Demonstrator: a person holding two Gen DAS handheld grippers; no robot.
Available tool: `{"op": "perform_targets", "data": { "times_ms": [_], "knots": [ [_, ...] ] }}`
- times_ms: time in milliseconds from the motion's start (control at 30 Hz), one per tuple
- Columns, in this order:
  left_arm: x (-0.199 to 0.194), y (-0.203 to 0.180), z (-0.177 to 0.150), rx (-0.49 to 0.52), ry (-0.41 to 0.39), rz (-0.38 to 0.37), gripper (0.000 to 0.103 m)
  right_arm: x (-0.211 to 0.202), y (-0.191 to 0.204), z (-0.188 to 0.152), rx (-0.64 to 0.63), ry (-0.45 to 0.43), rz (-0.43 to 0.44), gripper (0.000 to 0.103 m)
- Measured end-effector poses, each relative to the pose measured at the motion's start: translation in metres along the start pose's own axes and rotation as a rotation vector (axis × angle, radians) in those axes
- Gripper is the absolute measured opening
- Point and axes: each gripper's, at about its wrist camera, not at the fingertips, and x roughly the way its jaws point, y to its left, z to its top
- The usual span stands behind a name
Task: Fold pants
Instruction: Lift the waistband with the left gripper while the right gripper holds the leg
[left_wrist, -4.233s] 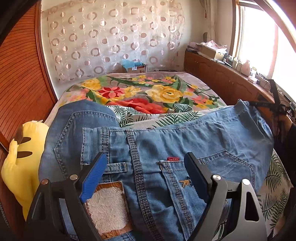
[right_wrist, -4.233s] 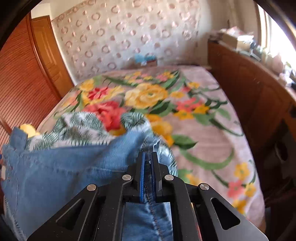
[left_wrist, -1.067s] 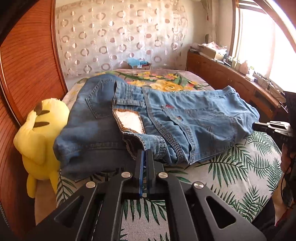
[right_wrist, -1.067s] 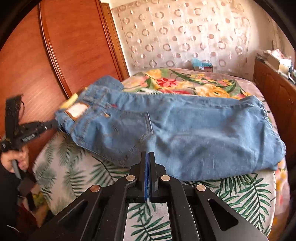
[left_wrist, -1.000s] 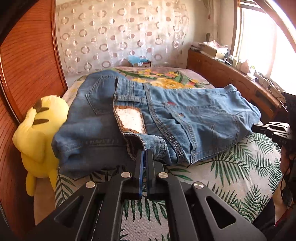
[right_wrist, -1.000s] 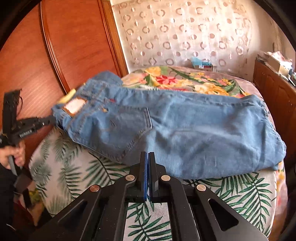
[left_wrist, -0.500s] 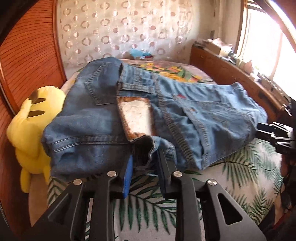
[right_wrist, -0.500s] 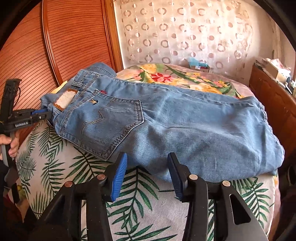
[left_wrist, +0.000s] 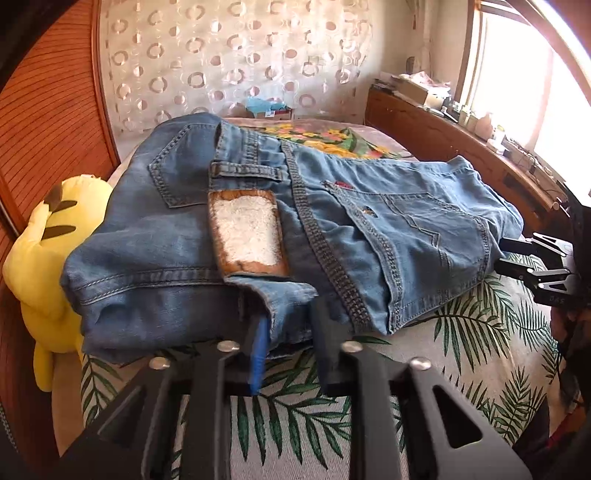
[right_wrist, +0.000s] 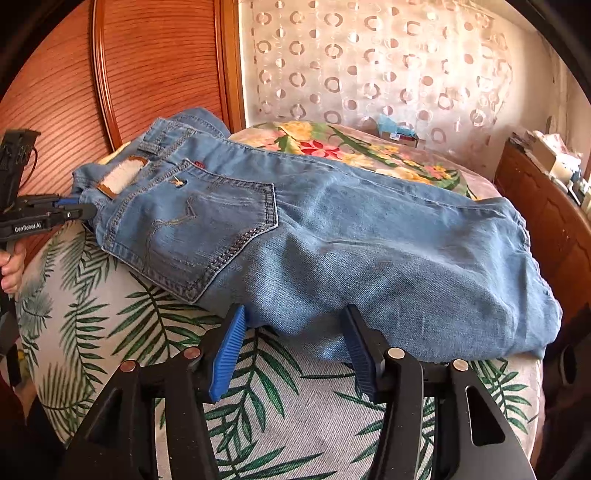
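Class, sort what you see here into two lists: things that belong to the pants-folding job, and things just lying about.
Belongs to the job:
jeans
left tongs
right tongs

Just lying about:
yellow plush toy
floral blanket
blue box

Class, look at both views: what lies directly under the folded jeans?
The jeans rest on a palm-leaf sheet, with a floral blanket behind. Whatever lies beneath their middle is covered.

A yellow plush toy (left_wrist: 44, 254) sits at the left side of the bed, next to the brown wood headboard (right_wrist: 159, 66). The bed has a leaf sheet (right_wrist: 280, 413) near the front and a flower blanket (right_wrist: 351, 147) farther back. A curtain (left_wrist: 229, 59) with rings hangs behind. A long wood cabinet (left_wrist: 443, 136) stands under the bright window (left_wrist: 517, 81).
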Motion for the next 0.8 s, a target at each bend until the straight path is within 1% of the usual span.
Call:
{"op": "perform_targets", "data": {
  "times_ms": [100, 200, 233, 267, 300, 333, 367, 467, 600, 800],
  "knots": [
    [-0.003, -0.004, 0.001, 0.007, -0.007, 0.02, 0.004, 0.004, 0.001, 0.0, -0.039, 0.009, -0.011, 0.056],
    [-0.013, -0.007, 0.003, 0.014, -0.034, 0.034, 0.004, 0.008, 0.004, -0.003, -0.082, 0.02, -0.031, 0.055],
    [-0.019, -0.009, 0.005, 0.019, -0.046, 0.033, 0.004, 0.01, 0.004, -0.003, -0.088, 0.025, -0.039, 0.054],
    [-0.024, -0.01, 0.006, 0.024, -0.056, 0.039, 0.004, 0.011, 0.003, -0.003, -0.092, 0.03, -0.05, 0.035],
    [-0.03, -0.012, 0.008, 0.026, -0.07, 0.045, 0.003, 0.012, 0.002, -0.003, -0.094, 0.042, -0.058, 0.011],
    [-0.036, -0.014, 0.011, 0.028, -0.082, 0.044, 0.003, 0.013, 0.0, -0.003, -0.089, 0.05, -0.054, 0.005],
    [-0.041, -0.014, 0.013, 0.028, -0.093, 0.044, 0.003, 0.01, -0.002, -0.003, -0.084, 0.042, -0.04, 0.002],
    [-0.062, -0.02, 0.02, 0.041, -0.13, 0.043, 0.003, -0.004, -0.007, -0.001, -0.074, 0.012, -0.026, 0.0],
    [-0.088, -0.026, 0.024, 0.051, -0.176, 0.041, 0.003, -0.034, -0.013, 0.006, -0.06, -0.04, -0.019, 0.0],
    [-0.127, -0.021, 0.023, 0.02, -0.24, 0.023, 0.003, -0.079, -0.024, 0.011, -0.055, -0.099, -0.018, 0.0]
  ]
}}
